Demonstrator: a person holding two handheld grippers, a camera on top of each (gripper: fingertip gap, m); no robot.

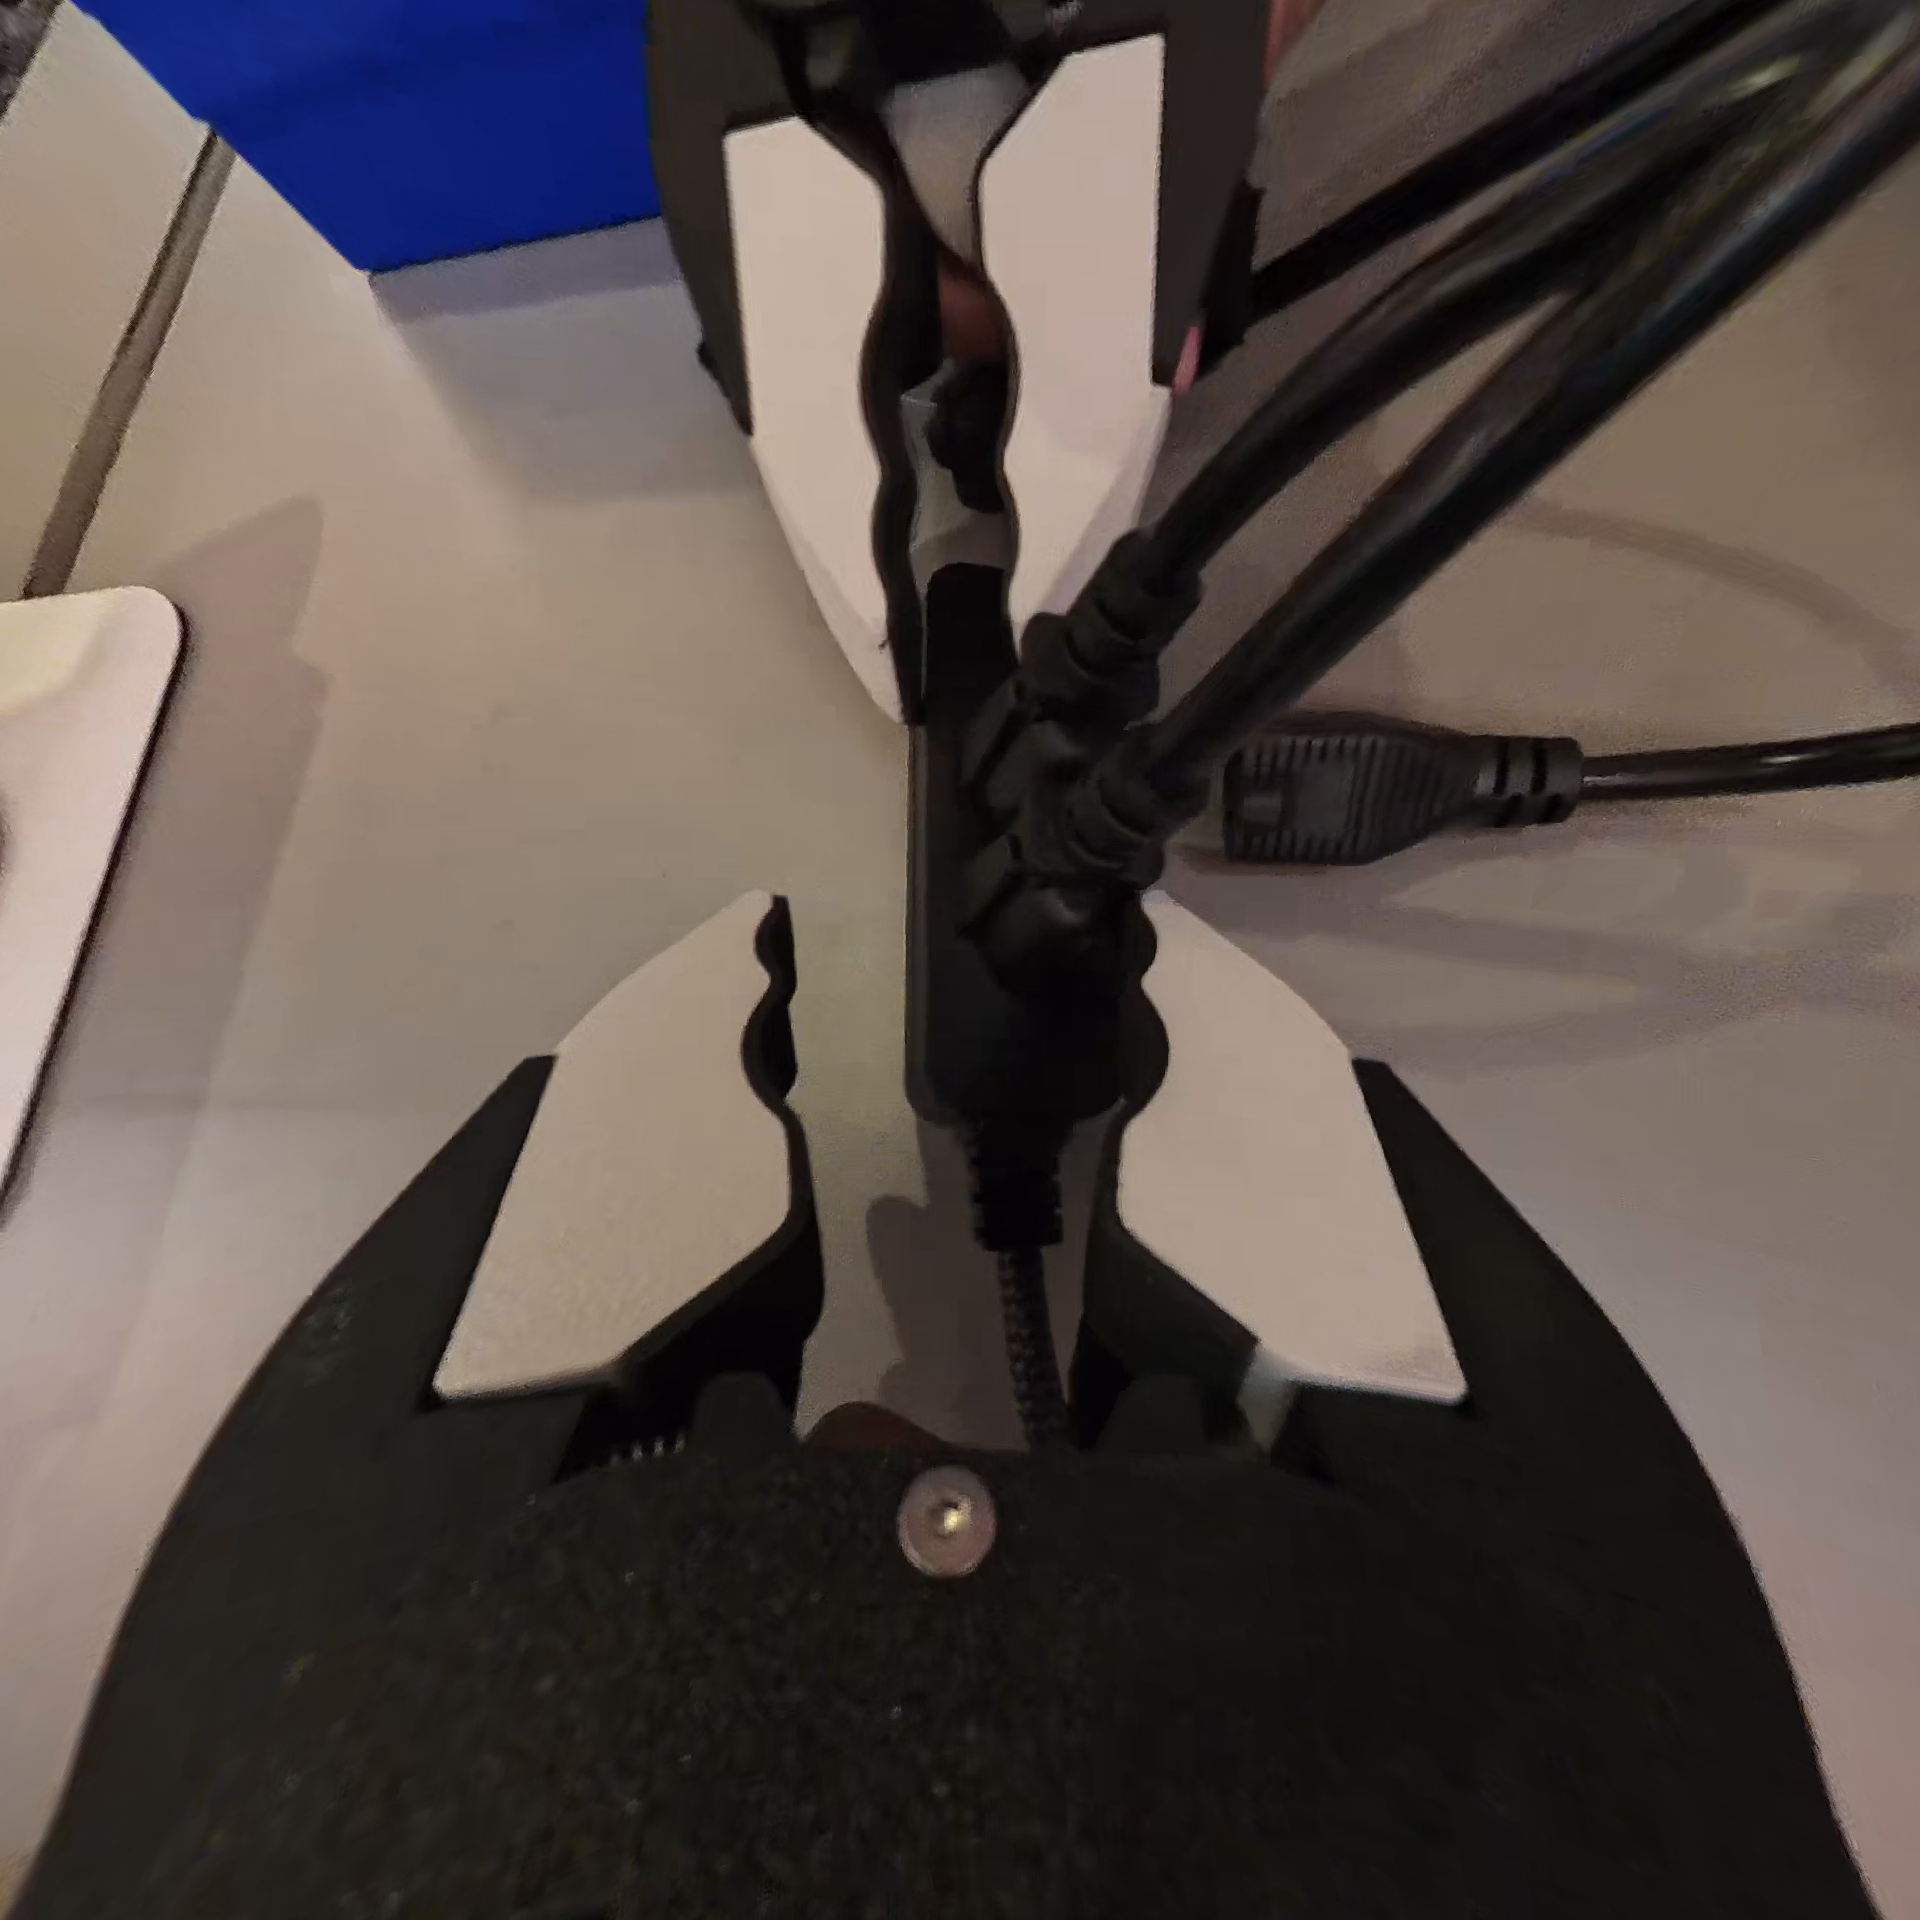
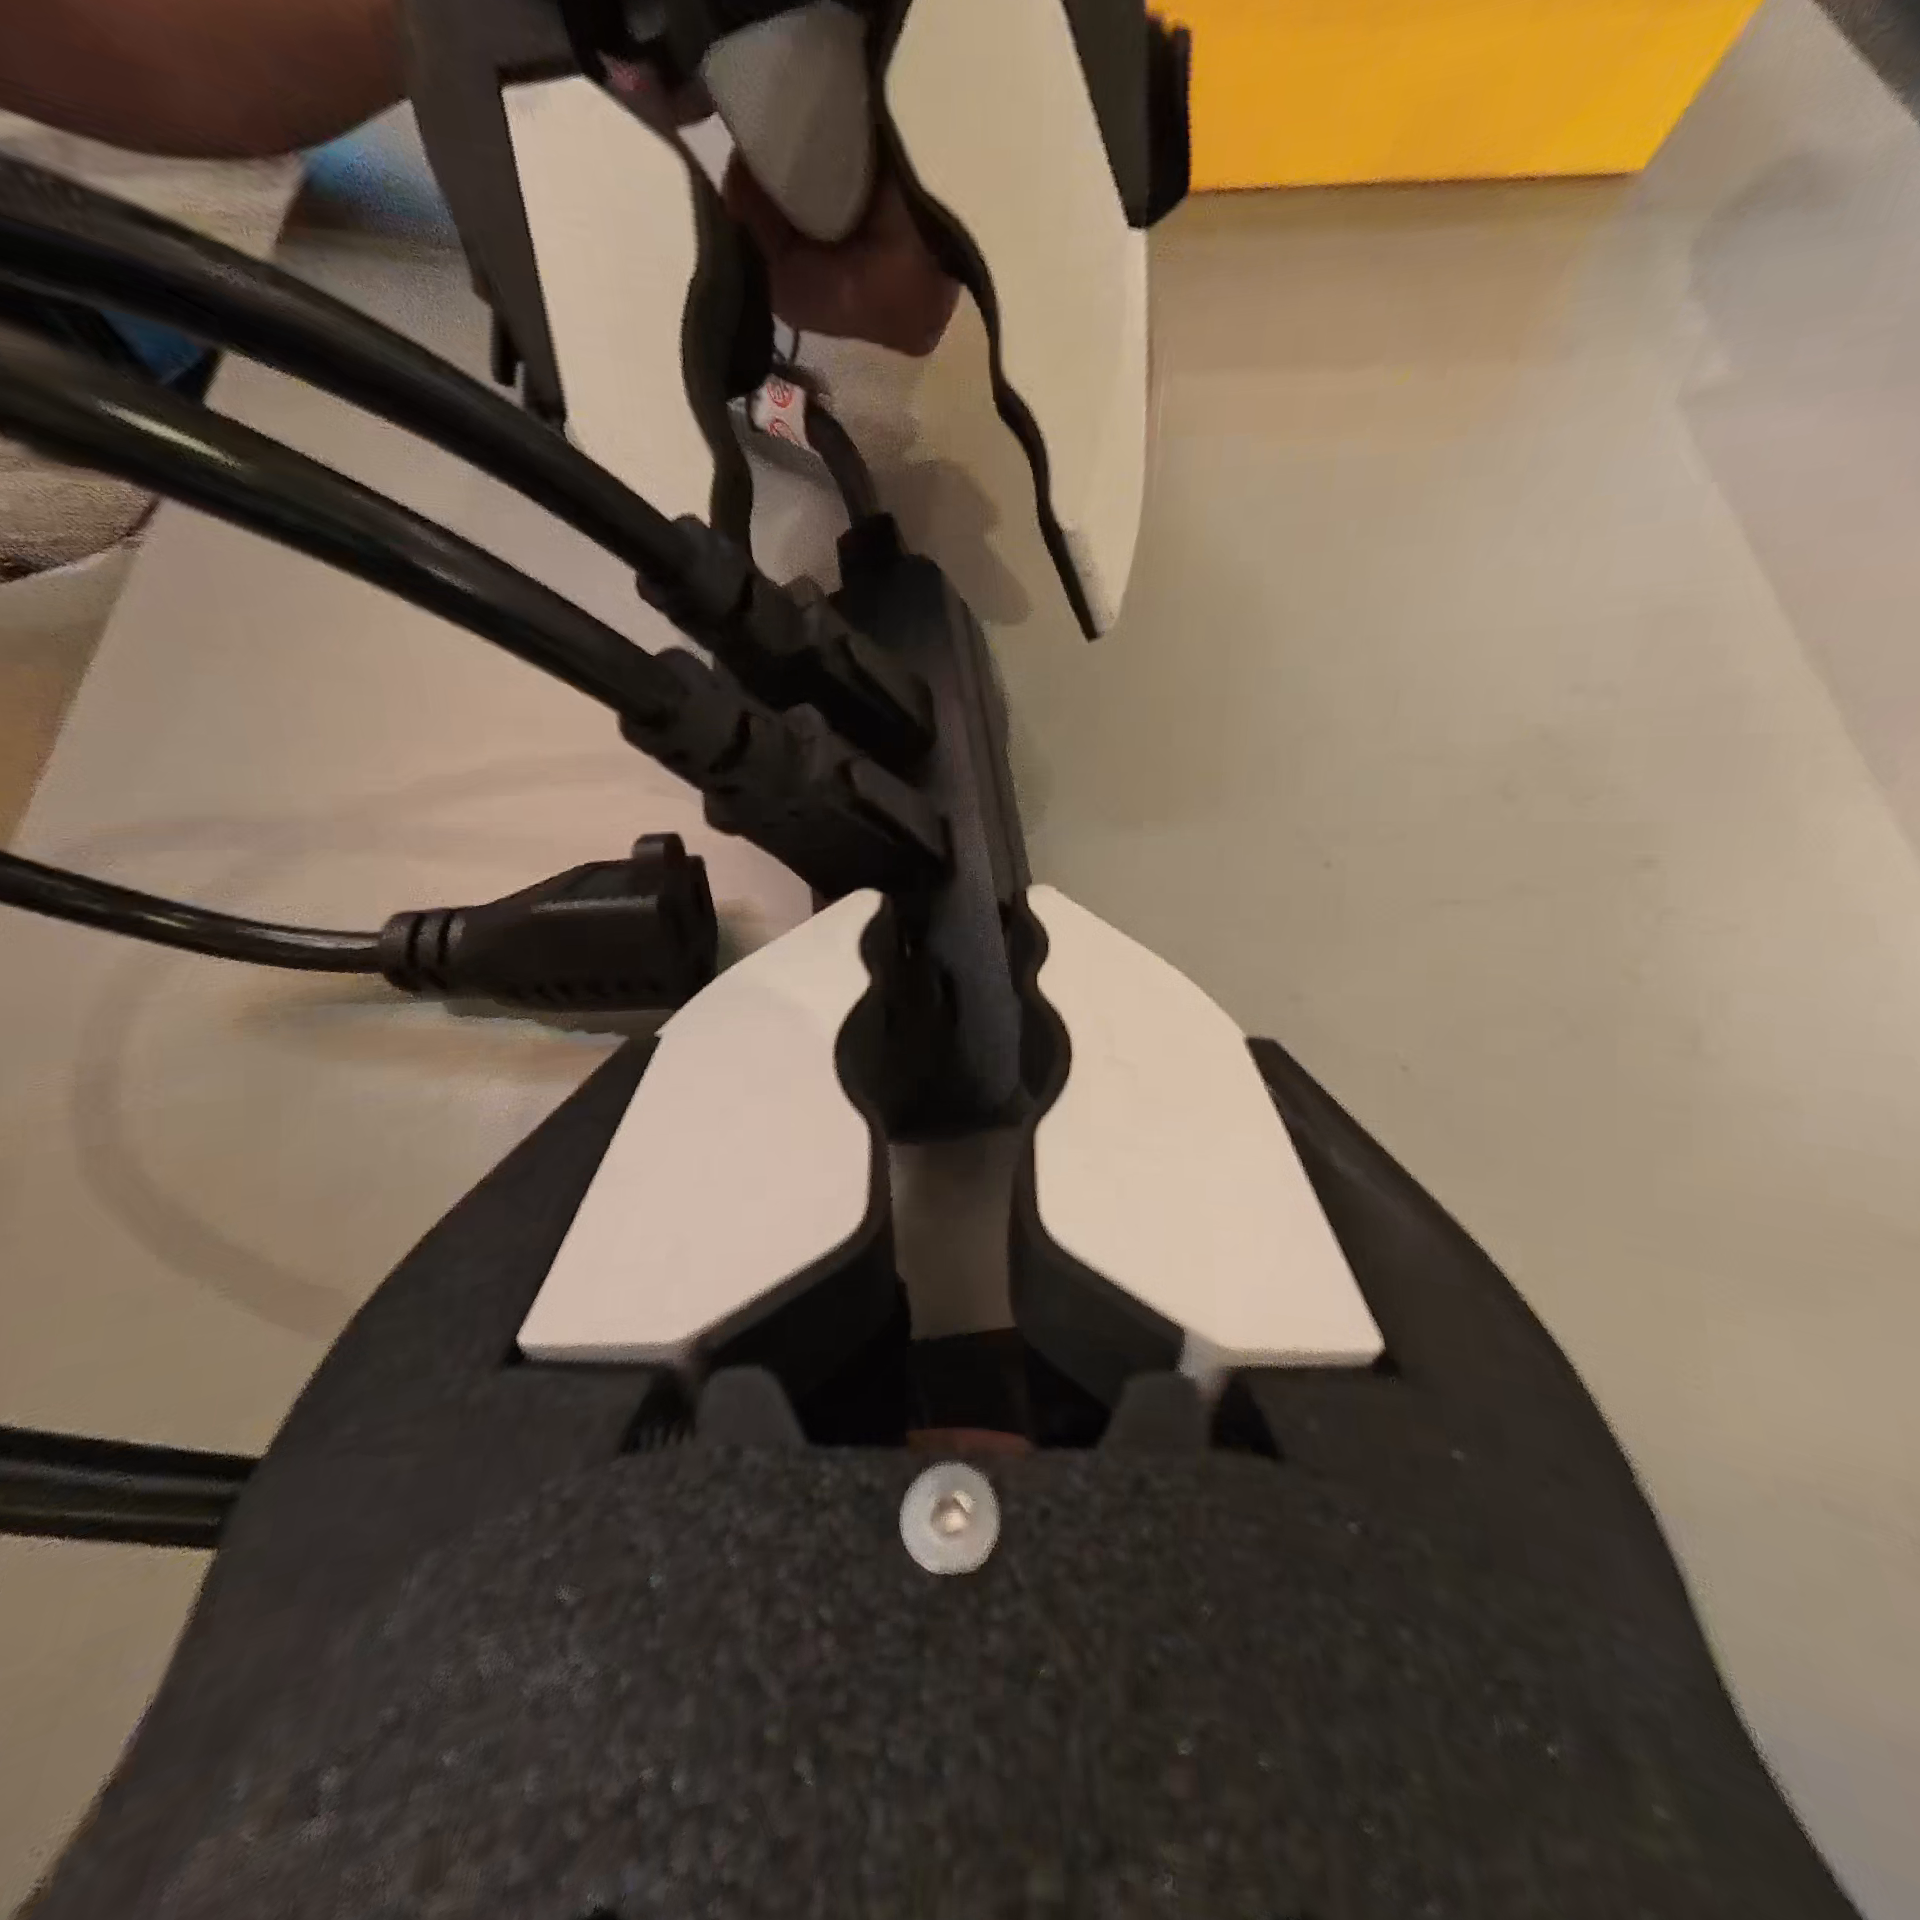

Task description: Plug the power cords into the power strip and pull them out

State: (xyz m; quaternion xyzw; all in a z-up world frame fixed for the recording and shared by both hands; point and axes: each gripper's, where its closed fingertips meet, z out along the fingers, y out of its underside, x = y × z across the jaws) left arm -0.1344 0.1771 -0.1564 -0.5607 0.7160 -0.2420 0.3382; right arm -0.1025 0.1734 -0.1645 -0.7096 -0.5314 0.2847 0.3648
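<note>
Left wrist view: the left gripper is sitting parted around the black power strip, which is running toward 12 o'clock; a loose plug is lying at 3 o'clock on the tabletop, a blue box at 11.

Right wrist view: the right gripper is clamping the power strip's near end; two plugged cords are crossing from 9 o'clock, a yellow box sitting at 1.

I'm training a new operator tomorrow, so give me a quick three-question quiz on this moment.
1. True or false: three cords are plugged into the power strip.
2. Which gripper is clamped on the power strip? A: left gripper. B: right gripper. C: neither.
3. Fill in: the loose connector lies on the ____.

Key: 1 false, only two plugs sit in it. 2 B; the left gripper's jaws stand apart around the other end. 3 table.
</note>
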